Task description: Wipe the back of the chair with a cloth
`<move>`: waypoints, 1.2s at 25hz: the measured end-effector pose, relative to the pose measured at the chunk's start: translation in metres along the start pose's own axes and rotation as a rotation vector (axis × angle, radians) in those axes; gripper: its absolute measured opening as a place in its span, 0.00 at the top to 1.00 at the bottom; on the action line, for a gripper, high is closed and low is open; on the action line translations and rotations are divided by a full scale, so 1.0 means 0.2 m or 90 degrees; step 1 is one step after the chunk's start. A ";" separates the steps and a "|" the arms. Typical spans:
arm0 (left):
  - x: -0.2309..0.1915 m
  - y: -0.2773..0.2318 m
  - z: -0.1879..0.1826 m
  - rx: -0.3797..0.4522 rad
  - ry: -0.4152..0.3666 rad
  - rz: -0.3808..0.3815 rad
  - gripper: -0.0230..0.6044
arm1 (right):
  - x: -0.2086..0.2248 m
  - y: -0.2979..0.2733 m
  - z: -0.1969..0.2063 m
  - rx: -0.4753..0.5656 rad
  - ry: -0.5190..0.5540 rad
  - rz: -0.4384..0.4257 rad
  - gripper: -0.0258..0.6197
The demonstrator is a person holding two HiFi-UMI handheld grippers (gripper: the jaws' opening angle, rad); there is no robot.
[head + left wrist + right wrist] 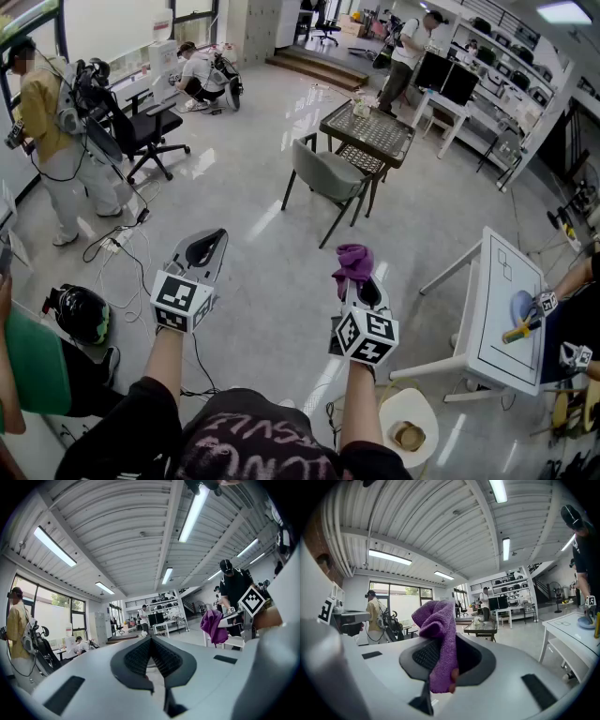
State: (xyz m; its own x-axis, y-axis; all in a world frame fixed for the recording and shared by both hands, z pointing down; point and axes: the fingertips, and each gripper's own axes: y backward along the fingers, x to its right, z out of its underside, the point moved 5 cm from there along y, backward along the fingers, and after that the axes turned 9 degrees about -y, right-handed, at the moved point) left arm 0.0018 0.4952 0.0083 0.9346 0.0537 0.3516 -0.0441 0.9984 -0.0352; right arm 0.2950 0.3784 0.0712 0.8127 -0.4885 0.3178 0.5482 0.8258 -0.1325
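My right tongs (360, 284) are clamped on the purple cloth (352, 262), which stands bunched above the tips, low and right of centre in the head view. My left tongs (207, 246), lower left of centre, are closed with nothing between them. The grey chair (323, 174) stands well apart at upper centre, its back toward me, beside the dark desk (367, 134). I judge the step in hand is the approach. I should walk up, grip firmly, and meet the backrest with the loose bunch rather than the hard tips, using the left tongs to steady the chair.
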 end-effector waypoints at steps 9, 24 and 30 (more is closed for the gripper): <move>0.00 0.02 0.01 -0.008 -0.001 0.016 0.95 | -0.04 0.01 0.01 -0.004 0.008 0.002 0.83; -0.11 0.10 0.12 -0.010 0.009 0.025 0.95 | -0.24 -0.04 0.09 -0.002 0.012 -0.016 0.82; -0.19 0.10 0.20 -0.009 0.013 0.047 0.95 | -0.33 -0.08 0.16 -0.002 0.018 -0.002 0.82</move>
State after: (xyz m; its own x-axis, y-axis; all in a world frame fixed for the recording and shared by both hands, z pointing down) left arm -0.0490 0.5130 0.0318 0.9359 0.1260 0.3291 -0.1078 0.9915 -0.0728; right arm 0.2263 0.4070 0.0825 0.8158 -0.4995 0.2913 0.5519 0.8231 -0.1342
